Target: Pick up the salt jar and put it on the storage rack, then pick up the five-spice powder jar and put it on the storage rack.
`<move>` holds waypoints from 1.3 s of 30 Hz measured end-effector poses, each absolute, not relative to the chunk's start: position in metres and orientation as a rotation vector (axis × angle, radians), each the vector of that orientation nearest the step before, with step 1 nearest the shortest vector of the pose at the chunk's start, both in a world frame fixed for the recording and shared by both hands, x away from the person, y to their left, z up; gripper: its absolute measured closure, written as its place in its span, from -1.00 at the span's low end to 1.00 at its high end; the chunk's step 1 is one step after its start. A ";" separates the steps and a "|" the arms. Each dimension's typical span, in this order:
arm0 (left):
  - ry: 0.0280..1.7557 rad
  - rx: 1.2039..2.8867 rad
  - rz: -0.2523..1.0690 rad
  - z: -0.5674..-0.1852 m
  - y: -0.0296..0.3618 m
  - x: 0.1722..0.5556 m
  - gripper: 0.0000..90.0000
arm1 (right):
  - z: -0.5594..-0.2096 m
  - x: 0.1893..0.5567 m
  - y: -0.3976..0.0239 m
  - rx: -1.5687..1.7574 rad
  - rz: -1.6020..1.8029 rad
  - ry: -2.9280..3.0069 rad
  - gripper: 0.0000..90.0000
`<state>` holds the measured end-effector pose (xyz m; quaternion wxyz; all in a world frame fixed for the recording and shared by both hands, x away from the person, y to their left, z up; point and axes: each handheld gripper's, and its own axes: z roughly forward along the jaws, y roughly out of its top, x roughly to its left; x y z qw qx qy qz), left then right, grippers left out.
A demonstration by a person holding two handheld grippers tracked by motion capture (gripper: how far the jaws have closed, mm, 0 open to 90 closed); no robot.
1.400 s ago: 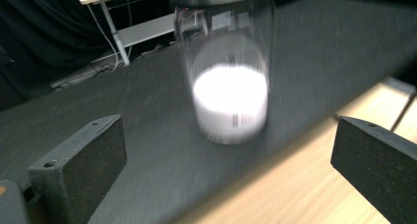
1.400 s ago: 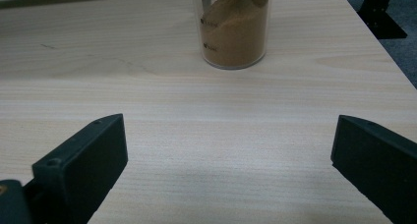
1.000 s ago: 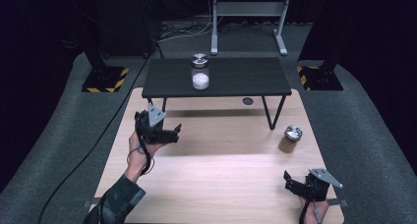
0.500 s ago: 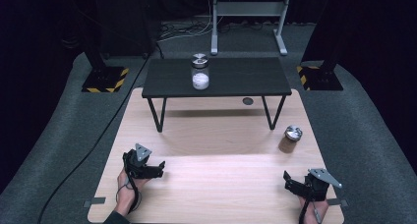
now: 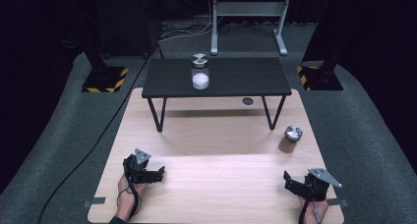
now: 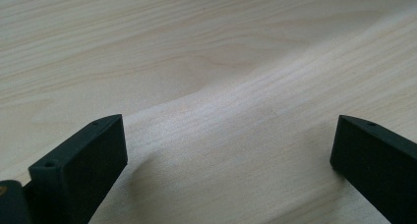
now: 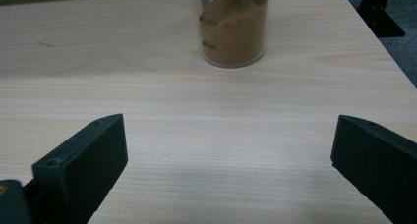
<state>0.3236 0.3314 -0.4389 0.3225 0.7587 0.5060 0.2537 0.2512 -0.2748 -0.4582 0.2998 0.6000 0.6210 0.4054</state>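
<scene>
My left gripper (image 5: 158, 174) rests low at the wooden table's (image 5: 216, 150) front left, open, with bare wood (image 6: 231, 135) between its jaws. At the front right my right gripper (image 5: 287, 180) is also open and holds nothing. A clear jar of brown powder (image 7: 235, 27) with a metal lid stands ahead of the right gripper, near the table's right edge (image 5: 291, 138). A second jar (image 5: 199, 71) holding white powder, metal-lidded, stands on the small black table (image 5: 246, 79) at the back.
The black table (image 5: 162, 76) stands on thin legs over the far half of the wooden top. A round grommet (image 5: 248, 100) sits in the wood under it. Cables (image 5: 98, 145) trail over the grey floor at left. A metal stand (image 5: 246, 17) rises behind.
My left gripper has come back toward the front edge and down to the table. The right gripper has stayed where it was.
</scene>
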 end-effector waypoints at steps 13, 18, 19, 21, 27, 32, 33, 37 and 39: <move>1.345 1.986 0.611 -0.437 0.338 0.330 -0.99 | -0.459 0.250 -0.273 1.591 1.070 1.640 -1.00; 1.345 1.987 0.608 -0.437 0.338 0.330 -0.99 | -0.458 0.251 -0.273 1.586 1.070 1.649 -1.00; 1.348 1.982 0.604 -0.438 0.339 0.331 -0.99 | -0.459 0.250 -0.273 1.585 1.072 1.644 -1.00; 1.344 1.987 0.612 -0.437 0.338 0.330 -0.99 | -0.459 0.250 -0.272 1.584 1.068 1.639 -1.00; 1.345 1.987 0.611 -0.437 0.338 0.330 -0.99 | -0.459 0.250 -0.272 1.583 1.066 1.644 -1.00; 1.346 1.987 0.608 -0.437 0.338 0.330 -0.99 | -0.459 0.250 -0.271 1.583 1.061 1.642 -1.00; 1.346 1.987 0.609 -0.437 0.338 0.330 -0.99 | -0.459 0.250 -0.271 1.582 1.061 1.642 -1.00; 1.345 1.987 0.611 -0.437 0.338 0.330 -0.99 | -0.458 0.250 -0.271 1.581 1.059 1.644 -1.00; 1.345 1.987 0.610 -0.437 0.338 0.330 -0.99 | -0.458 0.250 -0.271 1.580 1.058 1.645 -1.00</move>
